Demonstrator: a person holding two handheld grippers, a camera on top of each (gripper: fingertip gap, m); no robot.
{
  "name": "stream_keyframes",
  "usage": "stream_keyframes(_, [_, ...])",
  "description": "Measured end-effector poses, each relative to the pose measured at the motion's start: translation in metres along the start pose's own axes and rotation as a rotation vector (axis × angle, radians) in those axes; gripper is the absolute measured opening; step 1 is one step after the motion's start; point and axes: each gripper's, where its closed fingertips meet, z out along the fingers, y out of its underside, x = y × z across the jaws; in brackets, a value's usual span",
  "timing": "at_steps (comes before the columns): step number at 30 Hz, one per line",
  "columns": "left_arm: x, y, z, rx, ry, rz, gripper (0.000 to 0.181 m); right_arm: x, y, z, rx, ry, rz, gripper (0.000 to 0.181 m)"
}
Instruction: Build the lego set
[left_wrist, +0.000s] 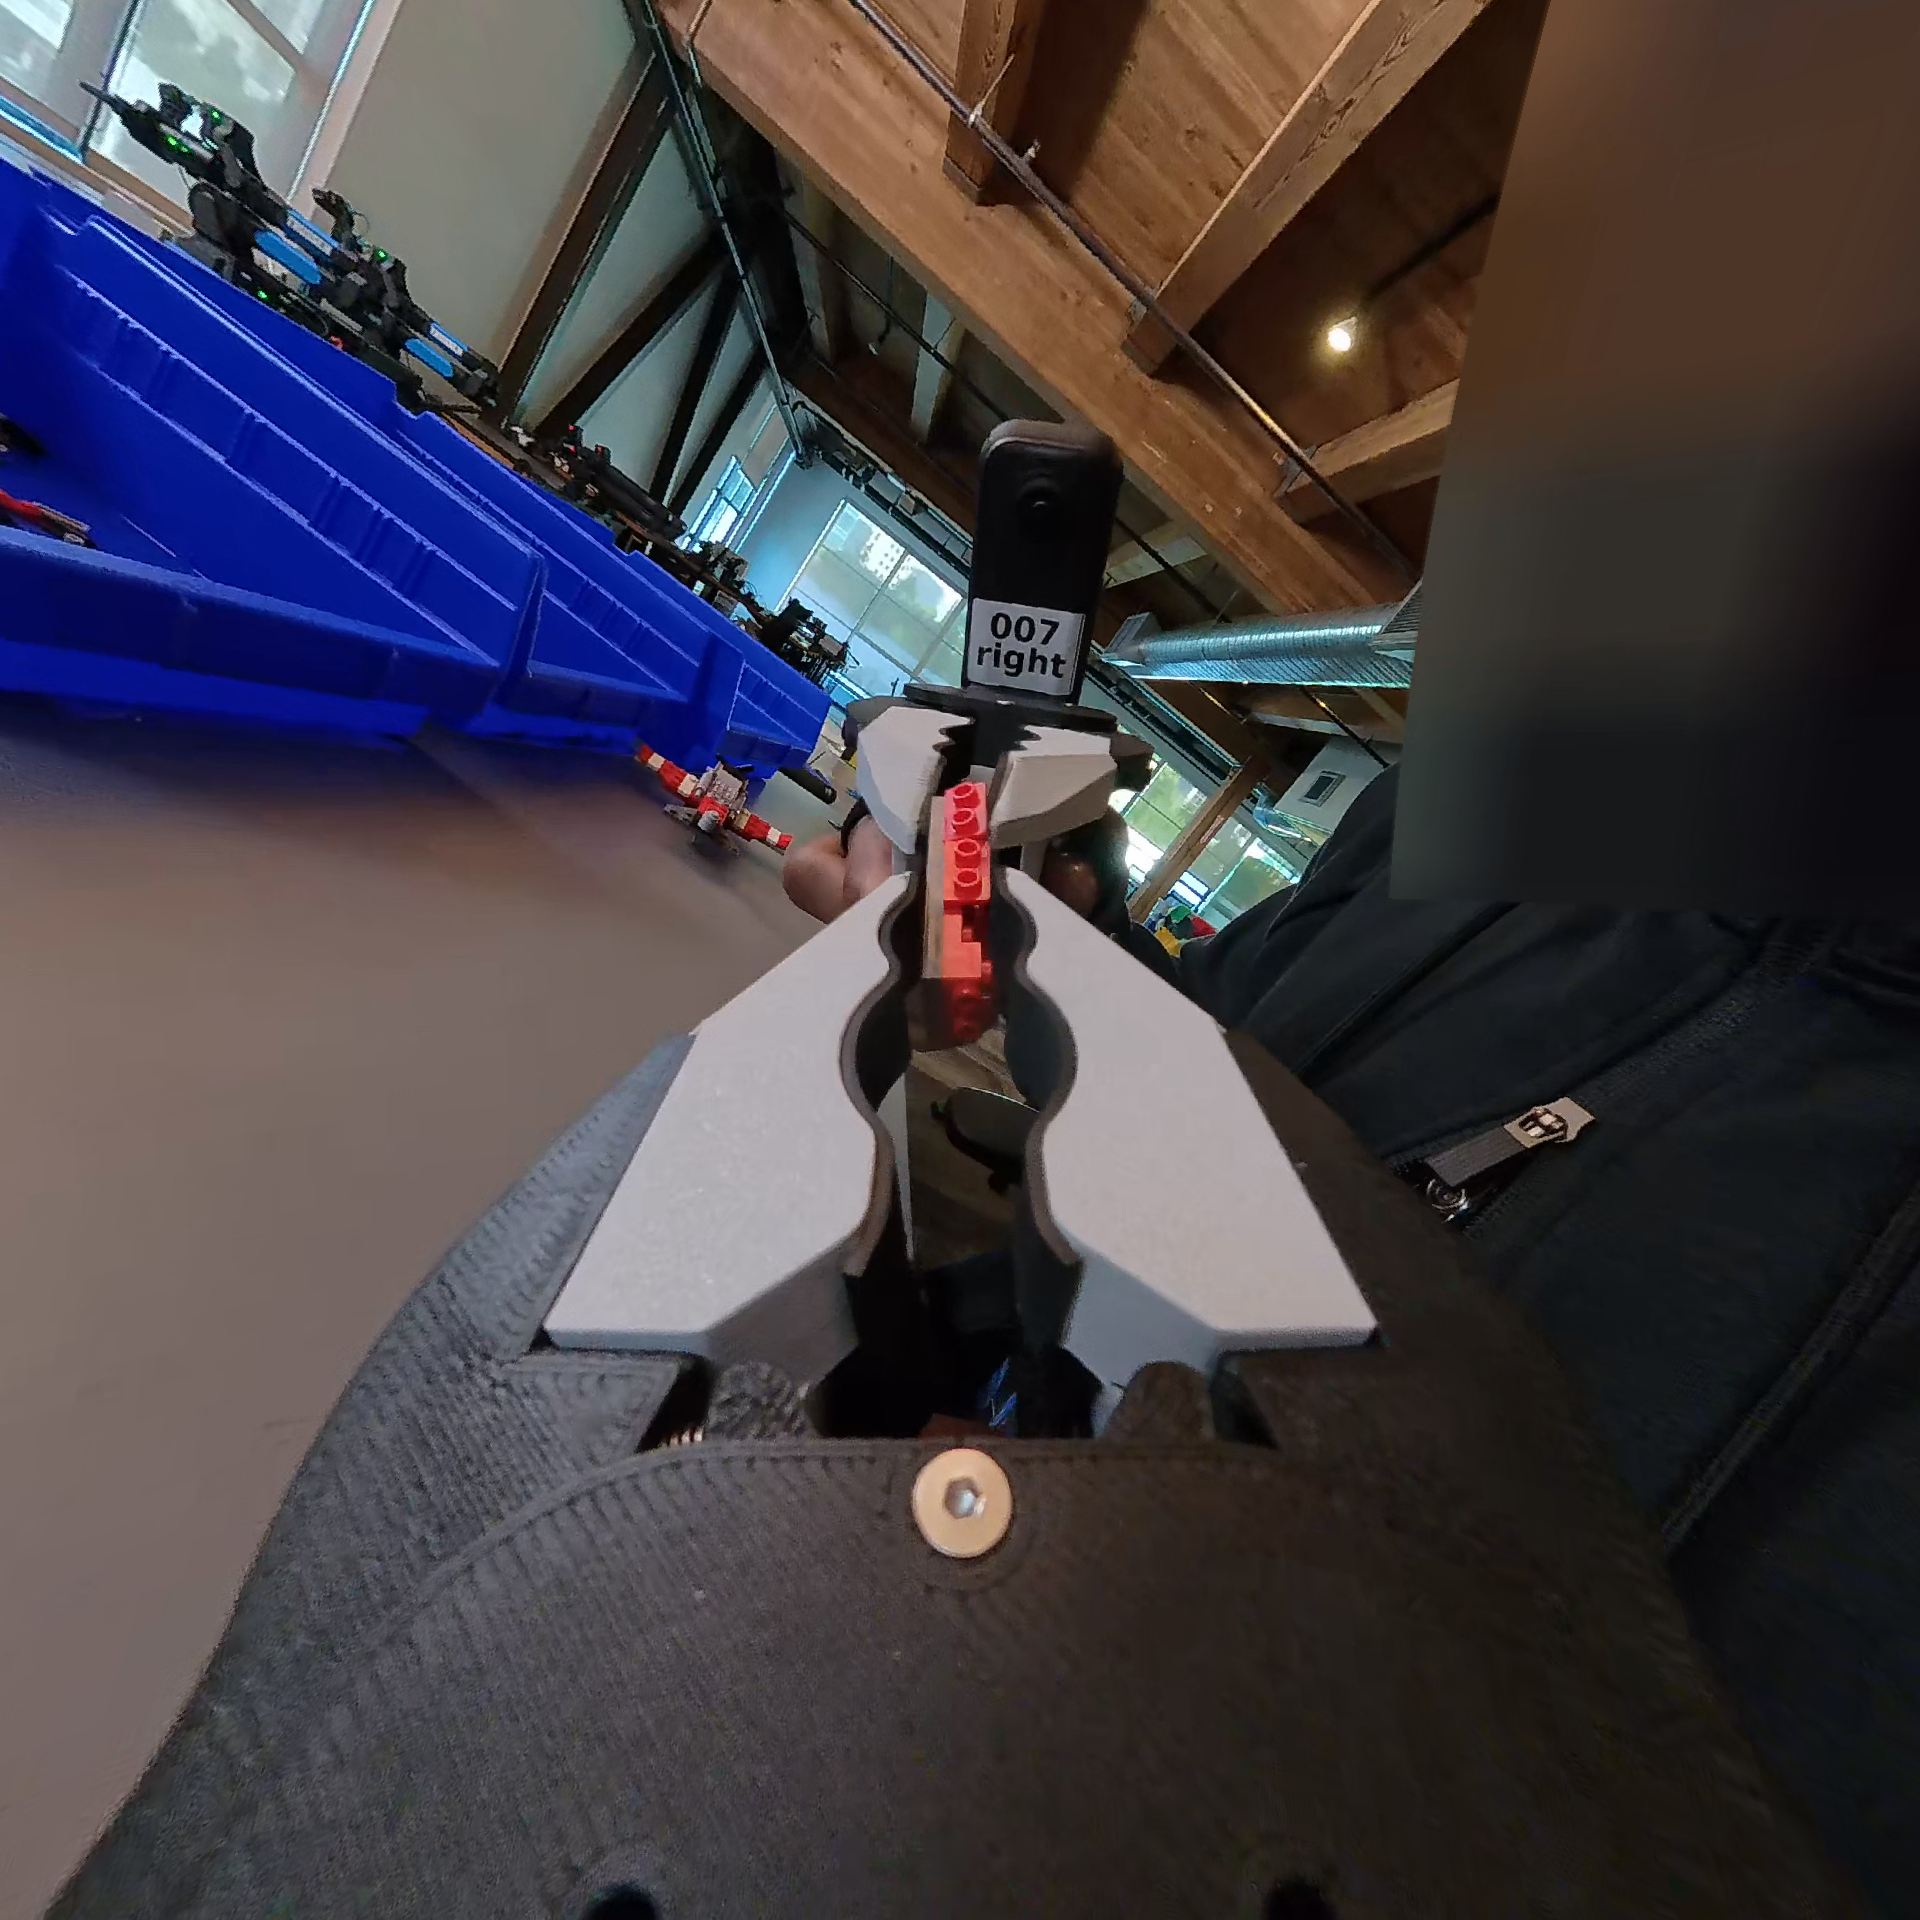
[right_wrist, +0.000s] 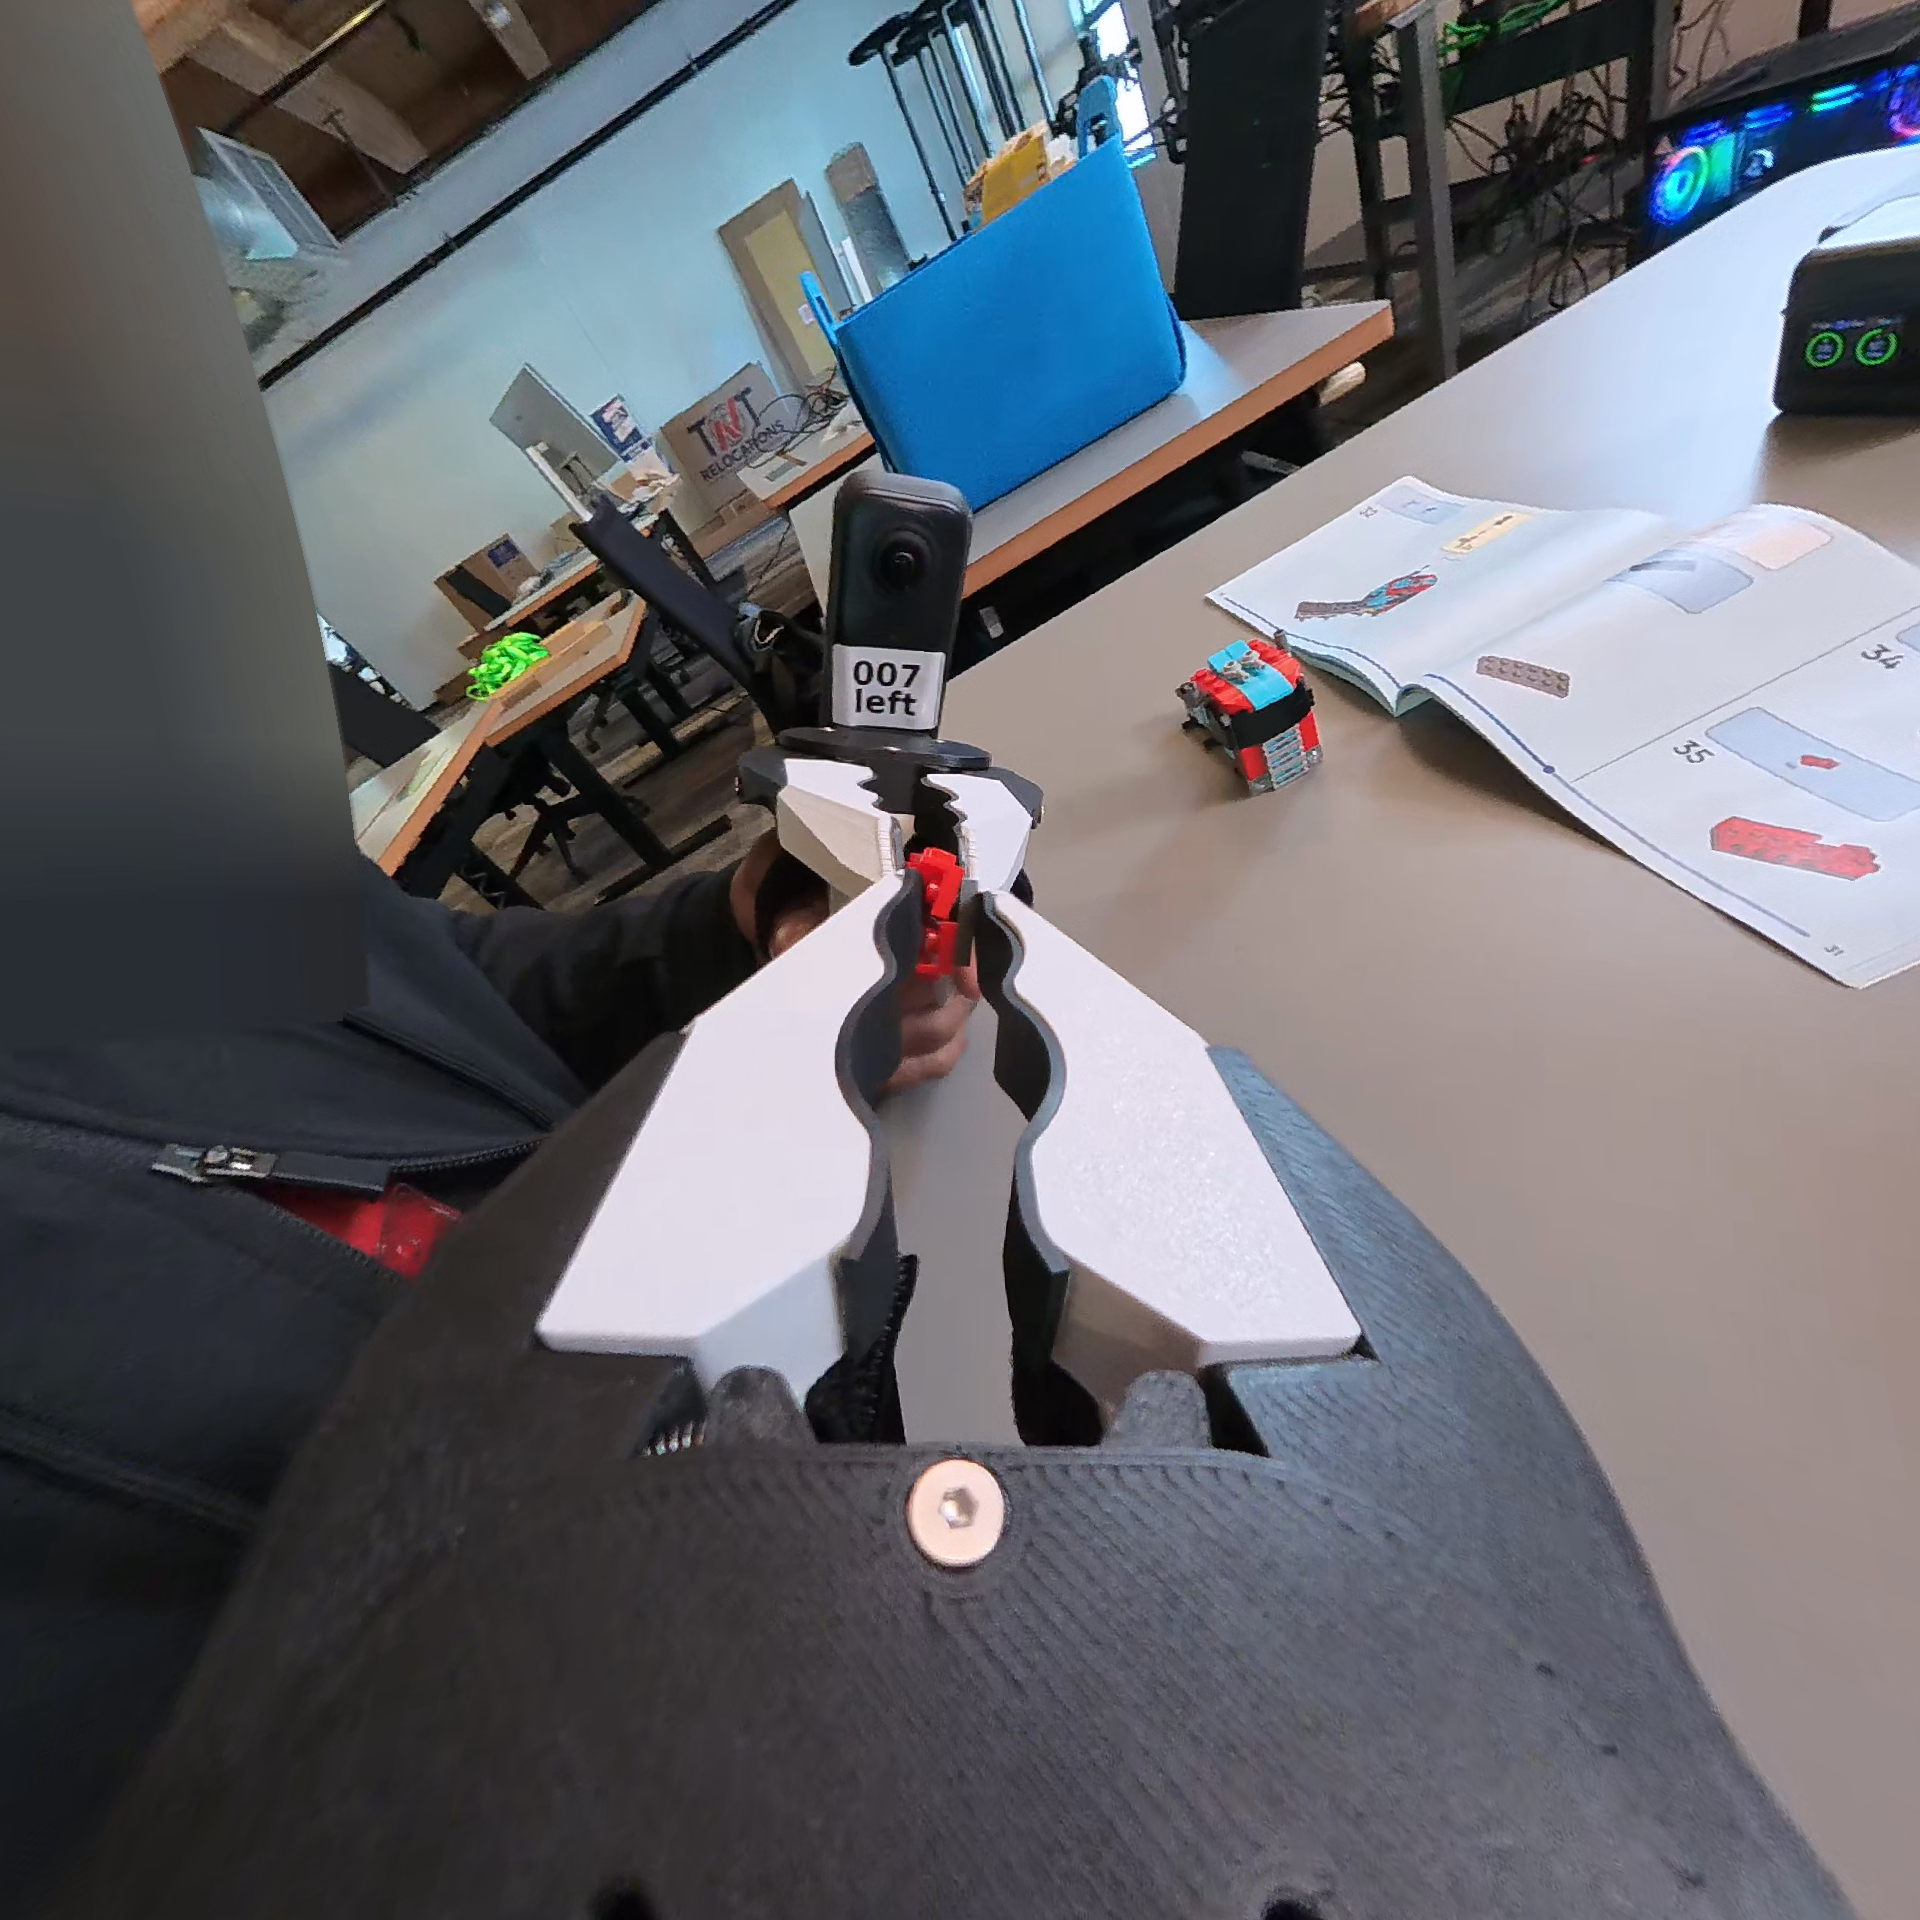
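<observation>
Left gripper (left_wrist: 961, 914): held up off the table, pointing straight at the other gripper; its grey fingers are pinched onto the near end of the red lego piece (left_wrist: 961, 904).
Right gripper (right_wrist: 940, 914): raised to the same height, nose to nose with the left one; its tips are pinched onto the opposite end of the same red piece.
Red lego piece: hangs in the air between the two sets of tips, studs showing along one face in the left wrist view, above the table edge and close to the person's dark jacket (left_wrist: 1558, 1039).
Hands: fingers of one hand (right_wrist: 925, 1029) show behind the tips in the right wrist view, wrapped on the left gripper's handle.
Table (right_wrist: 1403, 1143): grey, tilted in both views.
Partly built model (right_wrist: 1252, 712): red, black and light blue, sitting on the table just beside the open instruction booklet (right_wrist: 1662, 707).
Winged red and white model (left_wrist: 717, 800): on the table near the blue bins (left_wrist: 312, 540).
</observation>
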Motion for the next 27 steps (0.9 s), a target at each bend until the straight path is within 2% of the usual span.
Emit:
stream_keyframes(19, [0.003, -0.001, 0.004, 0.034, 0.115, -0.202, 0.011, 0.000, -0.002, -0.004, 0.059, 0.006, 0.008, 0.008])
stream_keyframes(24, [-0.001, 0.002, 0.010, 0.051, 0.105, -0.274, 0.020, 0.004, 0.000, -0.002, 0.079, 0.015, 0.045, 0.008])
stream_keyframes(27, [-0.003, 0.001, 0.012, 0.085, 0.080, -0.290, 0.017, 0.006, 0.000, -0.001, 0.096, 0.026, 0.054, 0.008])
